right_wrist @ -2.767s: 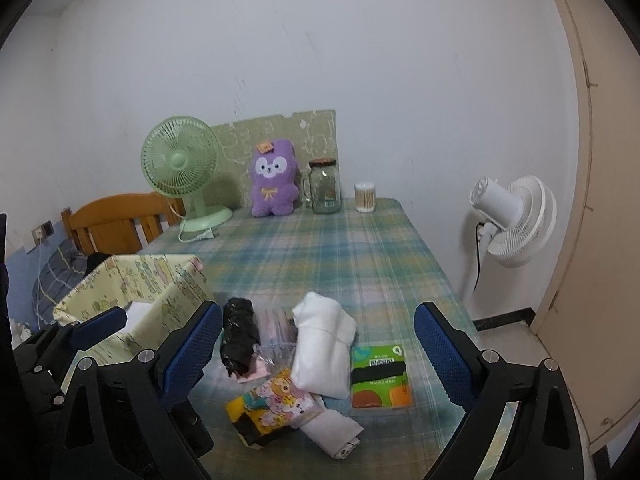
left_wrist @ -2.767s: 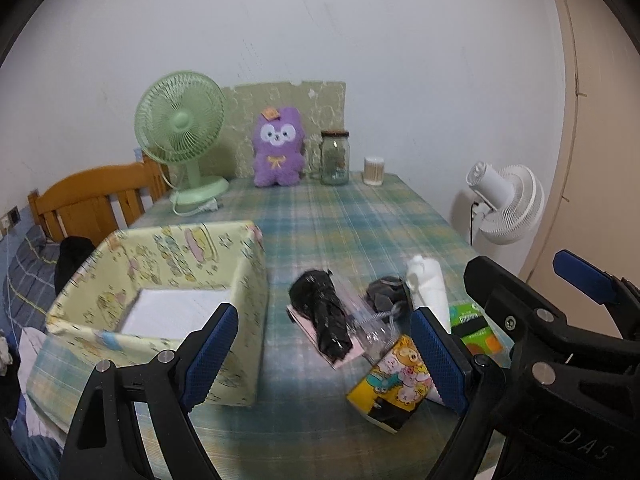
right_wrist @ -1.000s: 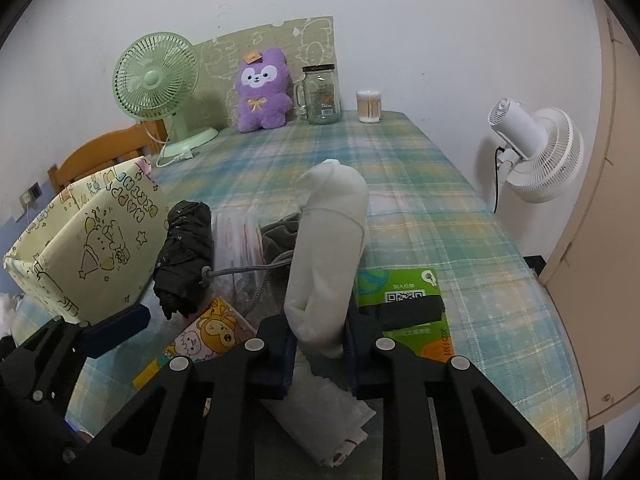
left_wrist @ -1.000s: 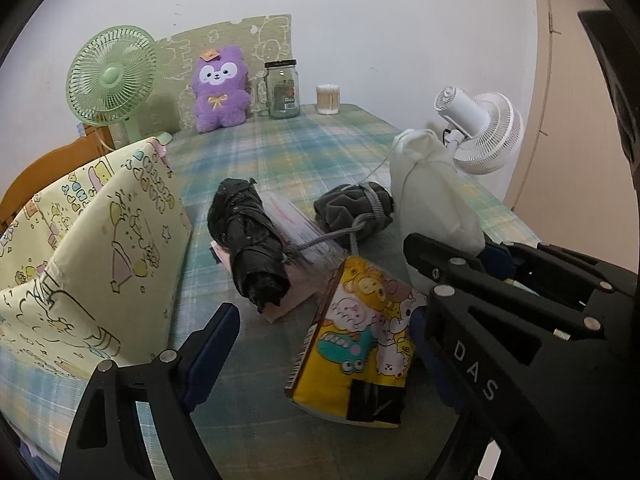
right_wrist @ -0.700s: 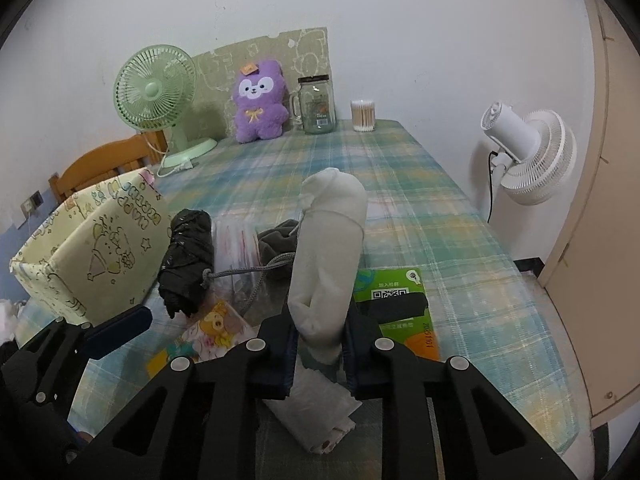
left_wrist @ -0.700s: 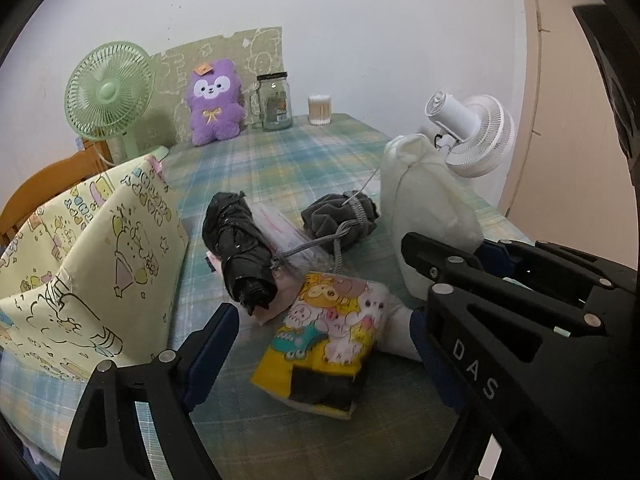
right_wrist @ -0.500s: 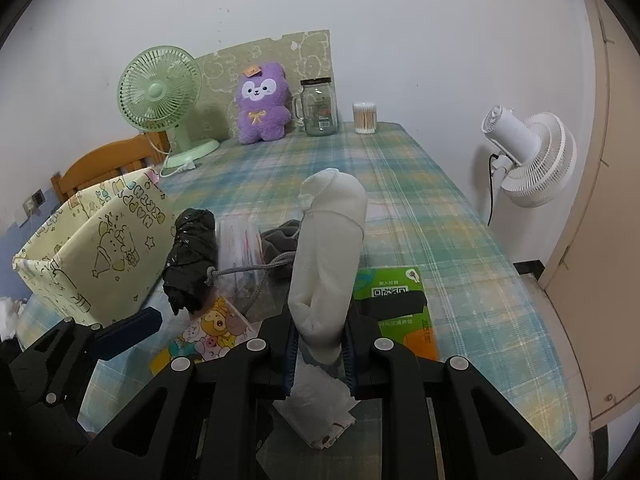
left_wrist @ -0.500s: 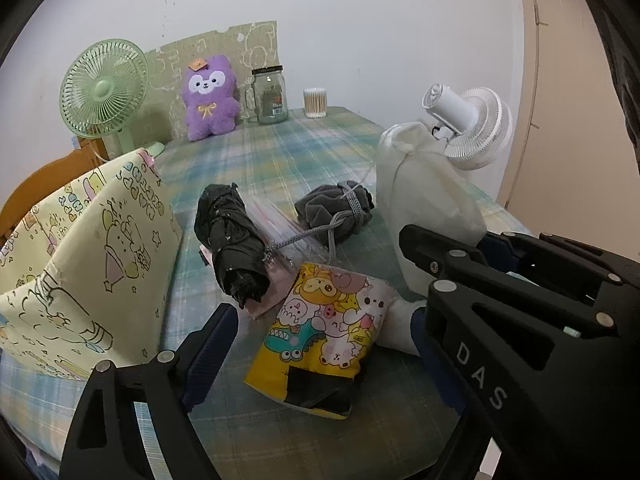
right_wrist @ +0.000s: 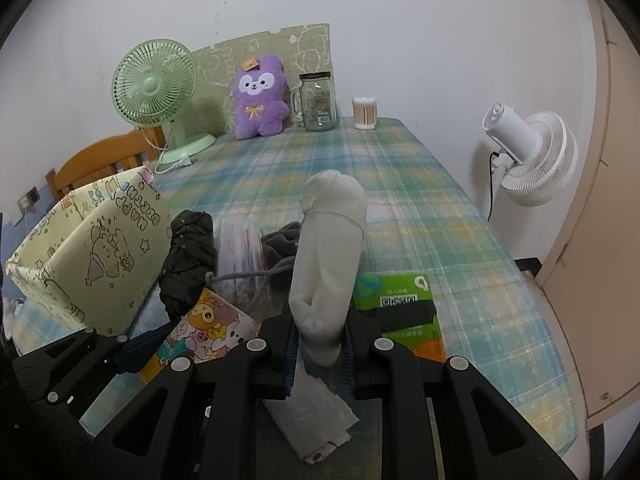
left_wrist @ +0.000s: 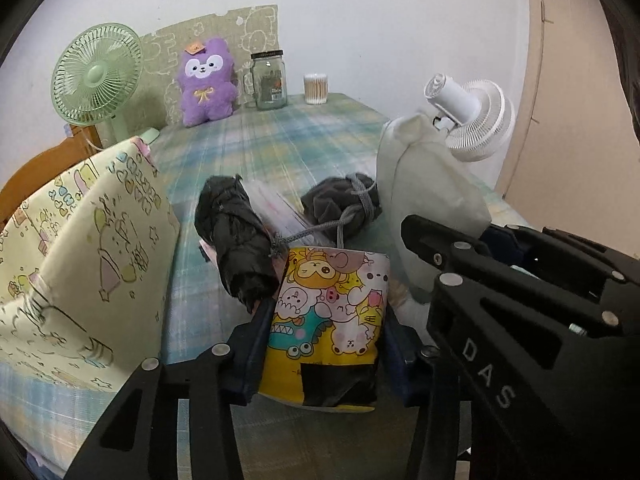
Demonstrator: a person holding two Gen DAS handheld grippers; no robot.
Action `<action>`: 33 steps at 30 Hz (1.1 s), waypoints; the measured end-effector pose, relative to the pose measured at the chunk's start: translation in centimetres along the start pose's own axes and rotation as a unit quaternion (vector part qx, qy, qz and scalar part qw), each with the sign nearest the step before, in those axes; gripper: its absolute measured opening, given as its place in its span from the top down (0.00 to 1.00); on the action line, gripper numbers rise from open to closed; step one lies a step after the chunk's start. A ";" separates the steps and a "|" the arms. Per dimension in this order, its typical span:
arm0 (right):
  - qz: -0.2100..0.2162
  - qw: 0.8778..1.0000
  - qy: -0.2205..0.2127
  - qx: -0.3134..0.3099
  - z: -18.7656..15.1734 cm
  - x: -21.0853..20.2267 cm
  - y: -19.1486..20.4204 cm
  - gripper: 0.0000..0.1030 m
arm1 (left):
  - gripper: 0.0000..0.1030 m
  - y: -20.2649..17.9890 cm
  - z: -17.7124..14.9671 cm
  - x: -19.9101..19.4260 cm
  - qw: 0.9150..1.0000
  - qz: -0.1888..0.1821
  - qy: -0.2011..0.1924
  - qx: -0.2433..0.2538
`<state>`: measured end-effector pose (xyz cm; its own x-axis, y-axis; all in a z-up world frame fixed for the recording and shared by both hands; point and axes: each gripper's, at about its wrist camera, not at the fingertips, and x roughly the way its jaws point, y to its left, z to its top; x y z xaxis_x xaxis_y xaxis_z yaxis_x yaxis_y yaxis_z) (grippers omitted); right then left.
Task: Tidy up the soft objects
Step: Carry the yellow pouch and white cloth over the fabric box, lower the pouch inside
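Observation:
A cartoon-print pouch (left_wrist: 328, 320) lies on the checked tablecloth between the pads of my left gripper (left_wrist: 326, 344). Its jaws are closing and both pads touch the pouch's sides. My right gripper (right_wrist: 318, 344) is shut on a white rolled cloth (right_wrist: 328, 264), which stands up from its jaws. The same white roll (left_wrist: 424, 196) shows at the right of the left wrist view. A black rolled bundle (left_wrist: 236, 236), a clear packet and a grey drawstring bag (left_wrist: 344, 208) lie just beyond the pouch. The pale yellow fabric box (left_wrist: 80, 240) stands to the left.
A green packet (right_wrist: 400, 300) and a flat white cloth (right_wrist: 316, 412) lie by the right gripper. At the far end stand a purple plush (right_wrist: 260, 96), a glass jar (right_wrist: 318, 100), a swab cup and a green fan (right_wrist: 154, 84). A white fan (right_wrist: 528, 152) stands beyond the table's right edge.
The left gripper's jaws have come together from wide apart onto the cartoon pouch. The right gripper still holds the white roll in the same place.

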<state>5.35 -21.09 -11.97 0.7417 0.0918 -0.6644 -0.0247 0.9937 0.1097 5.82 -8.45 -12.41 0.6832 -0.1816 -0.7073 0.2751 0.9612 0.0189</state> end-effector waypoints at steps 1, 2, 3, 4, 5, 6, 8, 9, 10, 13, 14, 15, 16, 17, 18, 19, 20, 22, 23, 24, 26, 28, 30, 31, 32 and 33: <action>-0.001 1.000 -0.002 0.000 0.2 -0.1 0.1 0.79 | 0.51 0.0 0.2 -0.1 1.000 0.000 -0.004 0.001; -0.001 1.000 -0.003 0.000 0.4 -0.2 0.1 0.79 | 0.51 0.0 0.4 -0.3 1.000 0.001 -0.006 0.002; -0.001 1.000 -0.005 0.000 0.7 -0.4 0.2 0.79 | 0.51 0.1 0.6 -0.5 1.000 0.001 -0.009 0.003; -0.001 1.000 -0.007 0.000 0.8 -0.5 0.2 0.79 | 0.51 0.2 0.8 -0.6 1.000 0.000 -0.011 0.002; -0.001 1.000 -0.009 -0.001 1.1 -0.7 0.3 0.79 | 0.52 0.3 1.1 -0.7 1.000 -0.001 -0.013 0.000; -0.001 1.000 -0.012 -0.003 1.3 -0.9 0.4 0.79 | 0.52 0.4 1.3 -0.9 1.000 -0.003 -0.015 -0.003; -0.001 1.000 -0.016 -0.007 1.8 -1.2 0.7 0.79 | 0.52 0.6 1.8 -1.4 1.000 -0.005 -0.021 -0.007; -0.001 1.000 -0.018 -0.008 2.0 -1.3 0.8 0.79 | 0.52 0.7 1.9 -1.6 1.000 -0.005 -0.023 -0.008; 0.000 1.000 -0.020 -0.011 2.3 -1.5 0.9 0.80 | 0.52 0.8 2.2 -1.7 1.000 -0.007 -0.026 -0.008; 0.000 1.000 -0.024 -0.014 3.0 -1.9 1.1 0.82 | 0.52 1.1 2.7 -2.3 0.999 -0.005 -0.032 -0.009; -0.001 1.000 -0.026 -0.015 3.2 -2.0 1.1 0.82 | 0.52 1.2 2.9 -2.4 0.999 -0.005 -0.033 -0.009; -0.001 0.999 -0.029 -0.016 3.5 -2.2 1.2 0.82 | 0.52 1.3 3.0 -2.6 0.999 -0.006 -0.034 -0.009; 0.000 0.999 -0.031 -0.017 3.7 -2.3 1.3 0.82 | 0.52 1.3 3.2 -2.8 0.999 -0.005 -0.036 -0.009; 0.000 0.999 -0.034 -0.017 4.0 -2.5 1.5 0.82 | 0.52 1.4 3.4 -3.1 0.999 -0.004 -0.039 -0.009; 0.001 0.999 -0.036 -0.018 4.1 -2.7 1.6 0.82 | 0.52 1.5 3.6 -3.3 0.999 -0.003 -0.042 -0.009; 0.001 0.999 -0.038 -0.018 4.3 -2.9 1.6 0.82 | 0.52 1.6 3.8 -3.4 0.999 -0.003 -0.044 -0.008; 0.000 0.999 -0.041 -0.019 4.6 -3.1 1.8 0.82 | 0.52 1.7 4.0 -3.6 0.999 -0.002 -0.046 -0.008; -0.001 0.999 -0.044 -0.020 5.0 -3.4 2.1 0.82 | 0.52 2.0 4.5 -4.0 0.999 -0.001 -0.049 -0.008; -0.001 0.999 -0.046 -0.021 5.2 -3.6 2.2 0.82 | 0.52 2.0 4.7 -4.1 0.999 -0.001 -0.050 -0.008; -0.001 0.999 -0.048 -0.022 5.5 -3.8 2.3 0.82 | 0.52 2.2 4.9 -4.4 0.999 0.000 -0.053 -0.008; -0.002 0.998 -0.052 -0.023 6.0 -4.1 2.6 0.82 | 0.52 2.3 5.2 -4.7 0.998 0.002 -0.057 -0.009; -0.001 0.998 -0.057 -0.025 6.5 -4.4 2.9 0.82 | 0.52 2.5 5.5 -5.2 0.998 0.003 -0.062 -0.009; 0.001 0.998 -0.060 -0.027 7.0 -4.6 3.2 0.82 | 0.52 2.9 5.8 -5.5 0.998 0.005 -0.066 -0.010; 0.004 0.998 -0.061 -0.027 7.2 -4.7 3.3 0.82 | 0.52 3.0 5.9 -5.7 0.998 0.005 -0.067 -0.012; 0.006 0.998 -0.061 -0.026 7.4 -4.7 3.5 0.82 | 0.52 3.3 6.1 -5.8 0.998 0.006 -0.067 -0.013; 0.007 0.998 -0.062 -0.027 7.6 -4.7 3.7 0.82 | 0.52 3.6 6.3 -5.9 0.998 0.006 -0.068 -0.014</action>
<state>6.88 -18.37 -2.79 0.8183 0.1005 -0.5660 -0.0695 0.9947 0.0762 7.01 -5.26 -3.69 0.7729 -0.1941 -0.6042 0.2477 0.9688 0.0056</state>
